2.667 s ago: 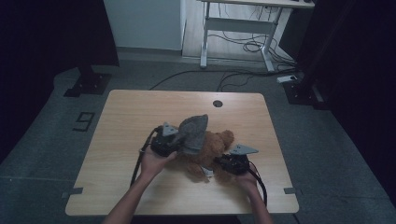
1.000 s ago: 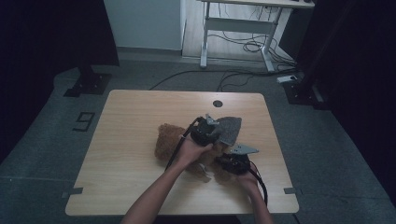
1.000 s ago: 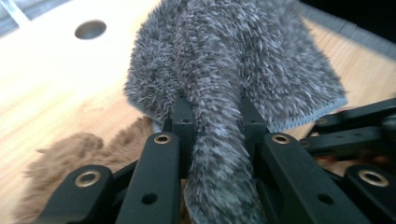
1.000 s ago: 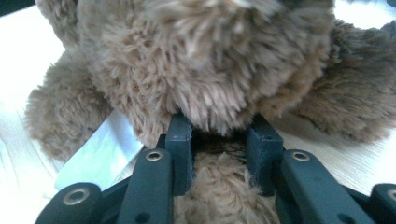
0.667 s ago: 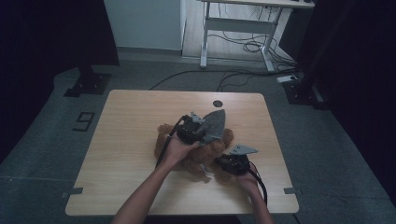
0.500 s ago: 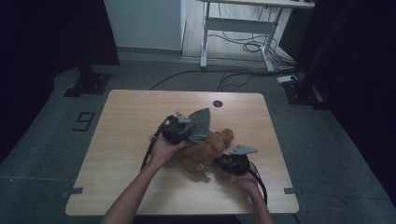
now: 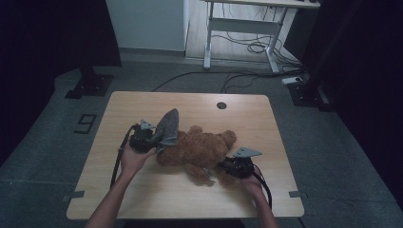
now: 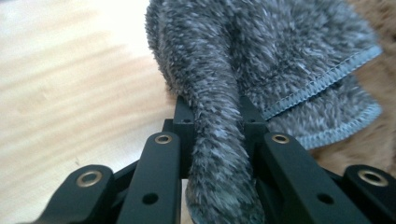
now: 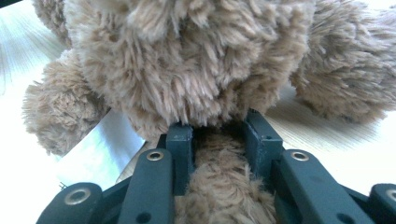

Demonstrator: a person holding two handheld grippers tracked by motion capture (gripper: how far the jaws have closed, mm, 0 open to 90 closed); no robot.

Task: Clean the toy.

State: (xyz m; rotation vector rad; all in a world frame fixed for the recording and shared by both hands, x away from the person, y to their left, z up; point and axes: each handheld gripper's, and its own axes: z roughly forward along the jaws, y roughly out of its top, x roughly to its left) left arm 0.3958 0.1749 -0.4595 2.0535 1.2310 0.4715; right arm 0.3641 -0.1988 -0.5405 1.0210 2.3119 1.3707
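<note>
table: light wooden table (image 7: 142,194), round cable hole (image 7: 221,105) near its far edge.
teddy: brown teddy bear (image 7: 199,149) lies flat near the table's middle, between your two hands, head end toward the far right.
cloth: grey fluffy cloth (image 7: 166,127) sits at the teddy's left end, peak raised, lower edge draped on the fur. In the left gripper view the cloth (image 8: 261,60) shows a stitched grey hem lying over brown fur.
left gripper: your left gripper (image 7: 154,138) is just left of the teddy, clenched on a bunched fold of the cloth. In the left gripper view the fold runs straight down between the black jaws of the left gripper (image 8: 215,116), pinched from both sides.
right gripper: your right gripper (image 7: 223,166) is at the teddy's near right side, low on the table. In the right gripper view the right gripper (image 9: 218,128) has its jaws closed on a tuft of the teddy's (image 9: 187,60) fur; which limb it is, can't tell.
tag: pale shiny tag (image 9: 95,149) lies on the table under the teddy, left of the right jaws.
hands: your left hand (image 7: 133,159) and right hand (image 7: 252,183) each wrap a gripper body; cables trail back toward you.
</note>
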